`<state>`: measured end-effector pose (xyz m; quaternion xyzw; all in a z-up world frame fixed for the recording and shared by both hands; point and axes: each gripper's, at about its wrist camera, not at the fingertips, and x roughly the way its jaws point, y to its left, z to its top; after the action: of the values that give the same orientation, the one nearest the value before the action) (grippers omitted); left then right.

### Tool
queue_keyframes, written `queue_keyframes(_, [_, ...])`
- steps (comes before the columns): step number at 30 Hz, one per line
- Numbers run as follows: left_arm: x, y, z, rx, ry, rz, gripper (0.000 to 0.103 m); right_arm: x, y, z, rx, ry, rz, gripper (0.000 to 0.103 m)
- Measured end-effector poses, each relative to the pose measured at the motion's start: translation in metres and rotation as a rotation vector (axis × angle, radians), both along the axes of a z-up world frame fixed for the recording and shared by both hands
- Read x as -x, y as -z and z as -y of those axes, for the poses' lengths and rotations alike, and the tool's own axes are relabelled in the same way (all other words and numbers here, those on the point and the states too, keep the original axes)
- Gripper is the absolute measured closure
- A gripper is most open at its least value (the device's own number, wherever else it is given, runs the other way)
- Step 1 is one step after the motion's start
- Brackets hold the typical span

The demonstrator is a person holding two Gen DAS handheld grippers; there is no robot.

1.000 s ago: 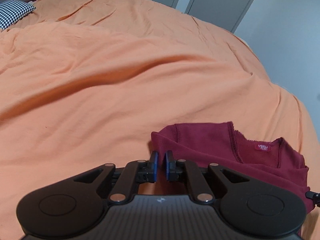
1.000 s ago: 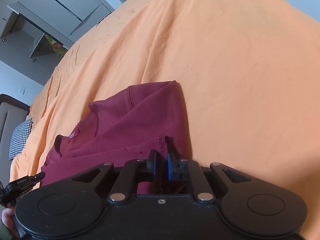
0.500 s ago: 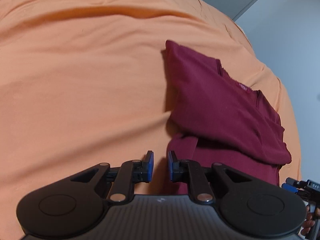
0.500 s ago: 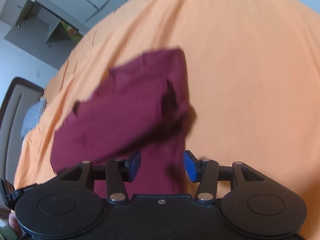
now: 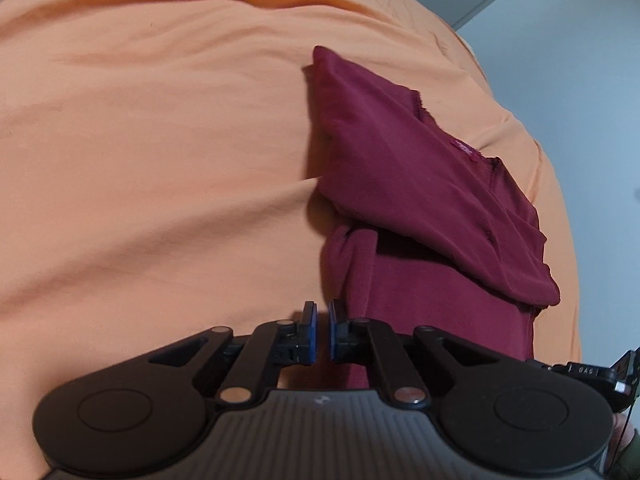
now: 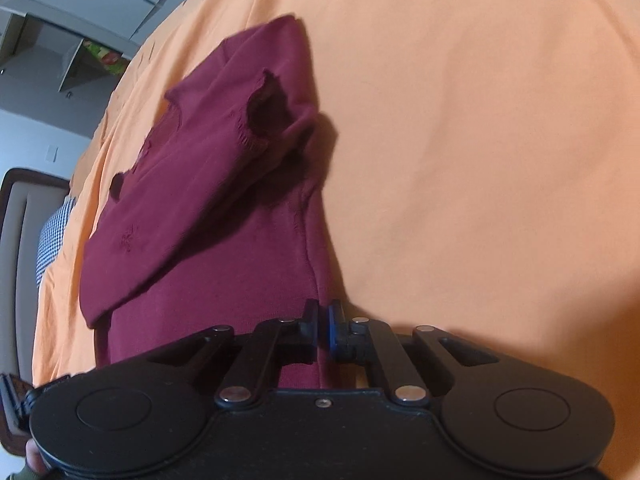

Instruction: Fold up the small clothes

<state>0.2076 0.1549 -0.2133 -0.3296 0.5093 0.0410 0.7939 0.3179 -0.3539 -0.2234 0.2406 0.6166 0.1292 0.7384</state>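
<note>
A maroon garment [image 5: 420, 184] lies on a bed covered with an orange sheet [image 5: 160, 140]. Its upper part, with the neckline and a small pink label [image 5: 464, 148], is doubled over the lower part, so that a thick folded flap overhangs a flatter layer below it.

In the left wrist view the garment runs from about 12 o'clock down to 5 o'clock. The left tongs [image 5: 322, 330] sit at 6 o'clock with their blue pads [image 5: 311, 334] drawn almost together, only a narrow slit between them. They stand at the garment's near left edge; whether any cloth is pinched in that slit cannot be told.

In the right wrist view the garment fills the left half, from 11 o'clock down to 7 o'clock — a frayed sleeve opening [image 6: 264, 112] gapes near the top of the fold. The right tongs [image 6: 323, 330] are closed at 6 o'clock on the garment's right side seam, and the hemmed edge runs straight down between the pads.

At 9 o'clock a checked pillow [image 6: 54, 240] lies by a headboard [image 6: 16, 240], with a grey cabinet [image 6: 80, 8] at 10 o'clock.
</note>
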Motion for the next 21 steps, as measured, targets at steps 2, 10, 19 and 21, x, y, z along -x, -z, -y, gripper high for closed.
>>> queue_keyframes(2, [0.004, -0.004, 0.0, -0.003, -0.004, 0.015, 0.097, 0.003, -0.005, 0.003, -0.011, 0.008, 0.012, 0.099])
queue_keyframes(10, [0.014, -0.009, -0.008, 0.052, -0.044, 0.054, 0.096, 0.009, -0.007, 0.0, -0.057, -0.01, -0.007, 0.076])
queue_keyframes(19, [0.008, 0.021, 0.002, 0.037, -0.029, -0.018, 0.089, 0.019, -0.001, -0.006, -0.012, -0.047, 0.0, 0.095])
queue_keyframes(21, [0.011, 0.011, -0.002, -0.038, -0.074, -0.013, 0.098, 0.02, -0.001, -0.007, 0.003, -0.05, 0.002, 0.1])
